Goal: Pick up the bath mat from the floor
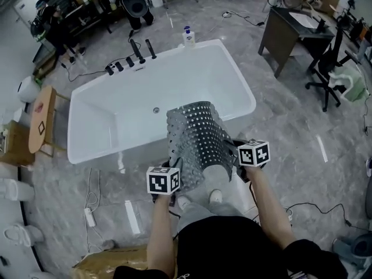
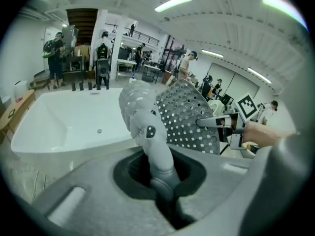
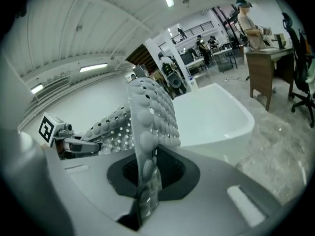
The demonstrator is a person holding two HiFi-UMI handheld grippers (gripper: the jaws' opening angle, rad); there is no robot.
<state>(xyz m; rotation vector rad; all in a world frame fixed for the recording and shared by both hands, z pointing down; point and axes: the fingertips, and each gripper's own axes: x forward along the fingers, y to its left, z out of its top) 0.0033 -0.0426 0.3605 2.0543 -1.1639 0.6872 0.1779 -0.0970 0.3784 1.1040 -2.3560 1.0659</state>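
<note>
Two forearms [image 1: 160, 237] reach out from the bottom of the head view, a gripper in each hand.

Biggest thing out there is the grey marbled floor [image 1: 290, 150], running right across the room. On it stands the large white bathtub [image 1: 116, 106], square in the middle. Up in the top right there's a dark desk [image 1: 288, 31], with a black office chair [image 1: 328, 68] just beside it.

Now the bath mat [image 1: 197, 138]: grey, peppered with small holes, knobbly on one face. It's clear of the floor, bowed into an arch between the two grippers in front of the tub's near wall. From the head view its top edge overlaps the tub's rim.

Over at the left of the tub sits a wooden chair [image 1: 43, 121].

On to the left gripper [image 2: 162, 183]: jaws pinched tight on one edge of the mat, the rubber bunching up out of them. And the right gripper [image 3: 146, 191]: jaws clamped on the opposite edge, the mat rising edge-on straight from between them.

A row of dark taps [image 1: 136, 54] lines the tub's far rim. The person's shoes [image 1: 185, 202] peek out under the mat. Smallest of all, a bottle [image 1: 188, 35] with a blue top stands at the tub's far corner.
</note>
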